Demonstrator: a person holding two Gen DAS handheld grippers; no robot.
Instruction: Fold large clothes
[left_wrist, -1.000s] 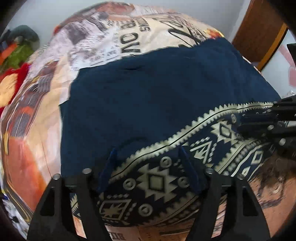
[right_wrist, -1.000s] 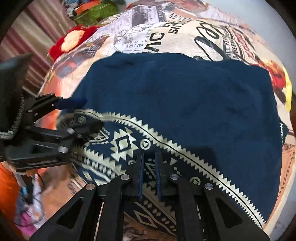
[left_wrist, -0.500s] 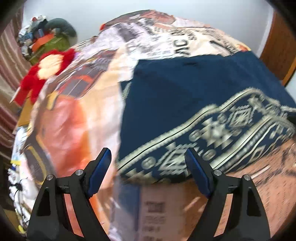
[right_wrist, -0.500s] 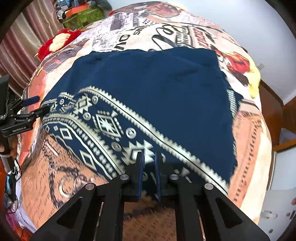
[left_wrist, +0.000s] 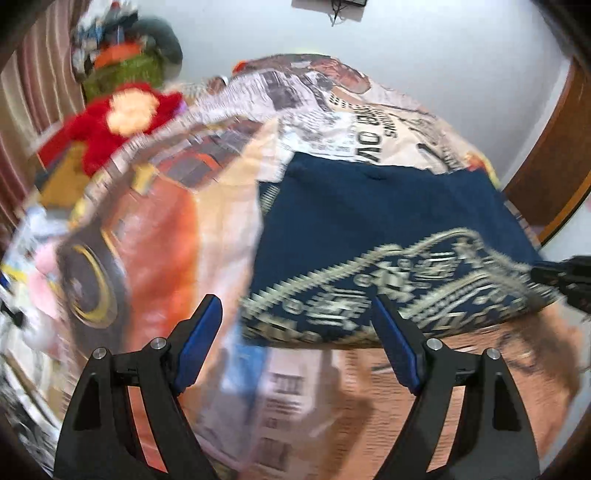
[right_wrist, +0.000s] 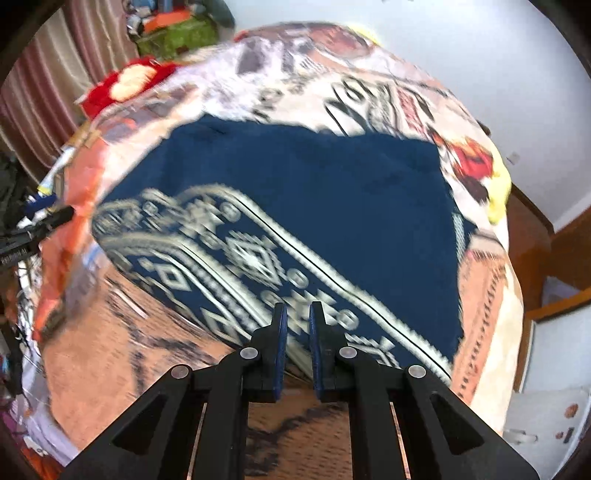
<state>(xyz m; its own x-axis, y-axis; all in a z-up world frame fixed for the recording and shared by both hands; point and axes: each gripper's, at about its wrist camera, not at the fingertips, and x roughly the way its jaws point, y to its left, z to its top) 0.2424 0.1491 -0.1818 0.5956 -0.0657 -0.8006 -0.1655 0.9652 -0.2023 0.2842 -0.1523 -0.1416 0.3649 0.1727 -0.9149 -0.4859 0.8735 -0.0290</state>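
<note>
The navy garment (right_wrist: 295, 192) lies flat on the bed (right_wrist: 122, 354), its patterned band (right_wrist: 251, 258) running along the near edge, left to right. Left tongs (left_wrist: 295, 343) are spread, holding nothing. Right tongs (right_wrist: 295, 325) stand slightly parted over the band's edge; whether they pinch it, I cannot tell.
</note>
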